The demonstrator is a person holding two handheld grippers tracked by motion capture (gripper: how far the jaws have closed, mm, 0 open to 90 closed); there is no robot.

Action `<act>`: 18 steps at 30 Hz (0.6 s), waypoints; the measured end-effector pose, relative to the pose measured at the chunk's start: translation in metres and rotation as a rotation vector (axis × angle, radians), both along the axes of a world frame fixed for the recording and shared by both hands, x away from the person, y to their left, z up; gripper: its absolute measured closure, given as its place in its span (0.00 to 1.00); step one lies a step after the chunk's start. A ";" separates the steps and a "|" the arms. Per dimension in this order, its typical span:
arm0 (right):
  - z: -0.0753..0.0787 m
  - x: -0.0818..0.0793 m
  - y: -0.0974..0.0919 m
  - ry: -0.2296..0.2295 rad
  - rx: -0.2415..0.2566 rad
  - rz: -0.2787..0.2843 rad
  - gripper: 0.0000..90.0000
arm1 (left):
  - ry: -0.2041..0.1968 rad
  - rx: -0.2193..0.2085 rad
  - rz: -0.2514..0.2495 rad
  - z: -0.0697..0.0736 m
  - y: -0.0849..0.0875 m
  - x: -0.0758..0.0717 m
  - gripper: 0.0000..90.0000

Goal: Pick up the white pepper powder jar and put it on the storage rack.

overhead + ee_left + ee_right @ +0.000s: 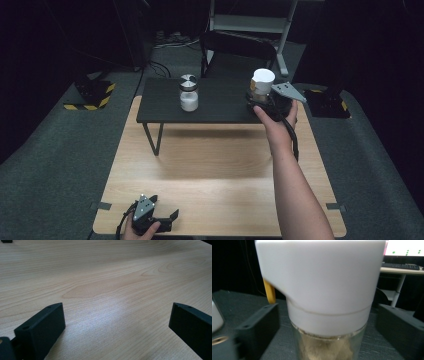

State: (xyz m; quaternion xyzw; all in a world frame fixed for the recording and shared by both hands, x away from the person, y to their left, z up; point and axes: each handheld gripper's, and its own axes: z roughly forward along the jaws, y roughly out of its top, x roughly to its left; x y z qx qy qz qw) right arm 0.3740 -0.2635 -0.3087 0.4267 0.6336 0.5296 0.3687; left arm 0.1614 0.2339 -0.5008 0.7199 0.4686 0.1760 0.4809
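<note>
Two jars sitting on black riser: white-capped spice jar (322, 302) standing between my right fingers (322, 322), spread apart, not pressing. Left fingers (112, 325) resting apart on worktop (105, 277). Judging release or pre-grasp step; next move needing straight, careful motion, avoiding tipping jar.

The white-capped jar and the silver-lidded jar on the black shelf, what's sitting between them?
Nothing: in the high view, bare black shelf runs from the silver-lidded jar to the white-capped jar.
</note>
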 end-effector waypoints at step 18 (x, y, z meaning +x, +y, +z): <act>-0.002 -0.011 -0.004 -0.017 0.015 0.026 0.00 | -0.004 0.007 -0.008 0.000 -0.001 0.000 0.01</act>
